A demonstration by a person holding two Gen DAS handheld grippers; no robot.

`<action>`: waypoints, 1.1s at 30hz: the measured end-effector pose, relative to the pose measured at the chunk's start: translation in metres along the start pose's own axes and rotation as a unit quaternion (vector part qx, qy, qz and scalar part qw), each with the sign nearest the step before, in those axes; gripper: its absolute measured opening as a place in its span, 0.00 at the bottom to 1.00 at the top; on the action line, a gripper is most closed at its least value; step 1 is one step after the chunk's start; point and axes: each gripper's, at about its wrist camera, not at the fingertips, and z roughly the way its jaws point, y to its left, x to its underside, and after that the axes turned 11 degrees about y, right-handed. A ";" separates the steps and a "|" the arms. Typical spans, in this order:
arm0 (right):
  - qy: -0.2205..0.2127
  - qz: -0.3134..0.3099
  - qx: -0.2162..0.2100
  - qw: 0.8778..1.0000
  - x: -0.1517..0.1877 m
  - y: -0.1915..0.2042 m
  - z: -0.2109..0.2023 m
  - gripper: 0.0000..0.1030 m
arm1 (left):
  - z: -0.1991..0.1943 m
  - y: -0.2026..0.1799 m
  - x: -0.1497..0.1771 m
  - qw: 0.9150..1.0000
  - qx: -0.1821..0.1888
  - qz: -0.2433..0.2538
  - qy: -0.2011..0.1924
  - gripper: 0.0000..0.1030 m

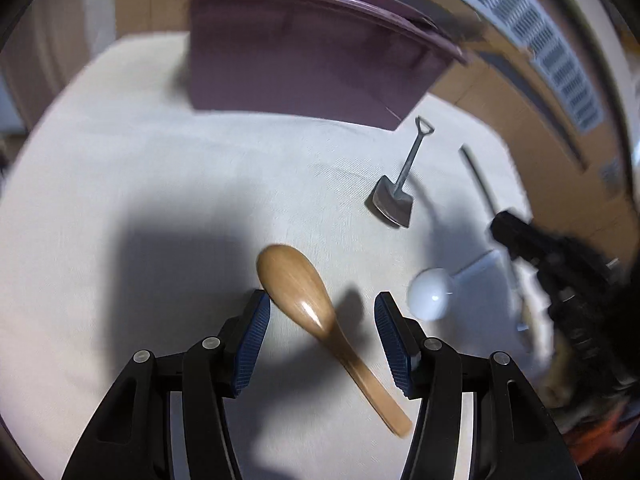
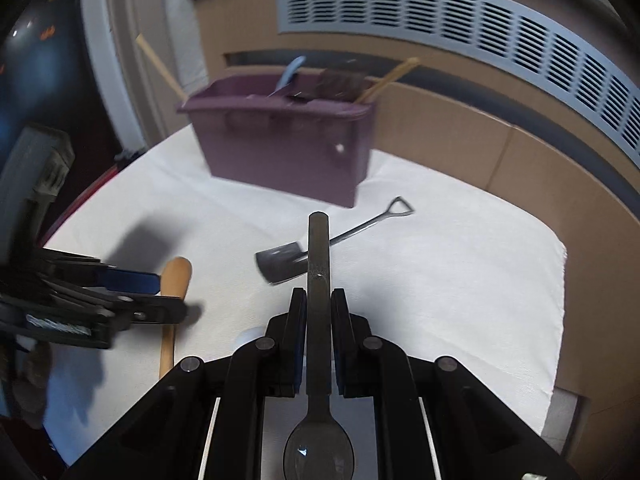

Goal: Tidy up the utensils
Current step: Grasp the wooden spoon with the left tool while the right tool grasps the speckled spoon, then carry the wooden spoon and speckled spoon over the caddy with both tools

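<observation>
A purple utensil bin (image 1: 304,68) stands at the back of the white cloth; it also shows in the right wrist view (image 2: 288,148) with several utensils in it. My left gripper (image 1: 322,312) is open, its jaws either side of a wooden spoon (image 1: 296,288) lying on the cloth, also seen from the right (image 2: 176,280). My right gripper (image 2: 318,300) is shut on a dark metal spoon (image 2: 319,264), handle pointing forward, bowl toward the camera. A shovel-shaped metal spoon (image 1: 394,196) (image 2: 288,264) lies in front of the bin. A white spoon (image 1: 432,292) lies to the right.
The white cloth (image 2: 460,280) covers a table that ends at right and front. A brown wall with a grey vent grille (image 2: 440,20) stands behind. The right gripper (image 1: 560,280) shows at the right edge of the left wrist view; the left gripper (image 2: 100,300) shows at left in the right one.
</observation>
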 end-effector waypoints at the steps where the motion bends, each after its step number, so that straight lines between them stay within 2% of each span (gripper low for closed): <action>1: -0.003 0.009 0.001 1.000 -0.003 -0.004 0.000 0.10 | 0.002 -0.006 0.001 1.000 -0.020 0.018 -0.002 0.54; 3: -0.005 0.027 -0.001 1.000 -0.002 -0.014 -0.002 0.10 | 0.005 -0.019 0.007 0.996 -0.063 0.068 -0.005 0.54; 5: -0.002 0.035 0.000 0.999 -0.004 -0.019 0.003 0.10 | 0.006 -0.026 0.020 0.986 -0.104 0.127 -0.009 0.54; 7: 0.003 0.037 0.000 0.999 -0.005 -0.019 0.008 0.10 | 0.001 -0.019 0.026 0.983 -0.113 0.145 -0.004 0.56; 9: 0.007 0.039 -0.003 0.999 -0.004 -0.018 0.009 0.10 | -0.006 -0.001 0.029 0.983 -0.121 0.136 0.003 0.56; 12: 0.004 0.037 -0.009 0.999 -0.004 -0.013 0.009 0.10 | -0.011 0.024 0.027 0.989 -0.105 0.100 0.009 0.55; 14: -0.004 0.034 -0.014 0.999 -0.005 -0.010 0.007 0.10 | -0.017 0.039 0.020 0.996 -0.060 0.057 0.013 0.53; 17: -0.011 0.026 -0.017 0.999 -0.007 -0.004 0.006 0.10 | -0.016 0.041 0.005 0.999 -0.033 0.017 0.021 0.53; 18: -0.010 0.024 -0.016 1.000 -0.008 -0.002 0.008 0.10 | -0.015 0.040 0.001 0.999 -0.034 0.018 0.021 0.53; 21: -0.006 0.020 -0.008 1.000 -0.008 0.002 0.014 0.10 | -0.006 0.019 -0.013 0.996 -0.076 0.050 0.023 0.53; 22: -0.004 0.019 -0.008 1.000 -0.008 0.003 0.015 0.10 | -0.002 0.010 -0.016 0.993 -0.099 0.068 0.021 0.51; 23: -0.003 0.018 -0.009 1.000 -0.007 0.004 0.015 0.10 | -0.002 0.006 -0.018 0.991 -0.104 0.077 0.019 0.45; 24: 0.000 0.018 -0.013 1.000 -0.006 0.004 0.016 0.10 | -0.001 0.006 -0.019 0.991 -0.103 0.083 0.022 0.41; 25: 0.001 0.017 -0.015 1.000 -0.005 0.005 0.016 0.10 | -0.002 0.003 -0.021 0.990 -0.100 0.092 0.029 0.30; 30: -0.013 0.016 -0.024 1.000 -0.004 0.005 0.009 0.10 | -0.012 0.007 -0.014 0.990 -0.100 0.098 0.018 0.30; 33: -0.029 0.013 -0.033 0.999 -0.006 0.008 0.003 0.10 | -0.030 0.019 -0.005 0.994 -0.071 0.077 -0.013 0.30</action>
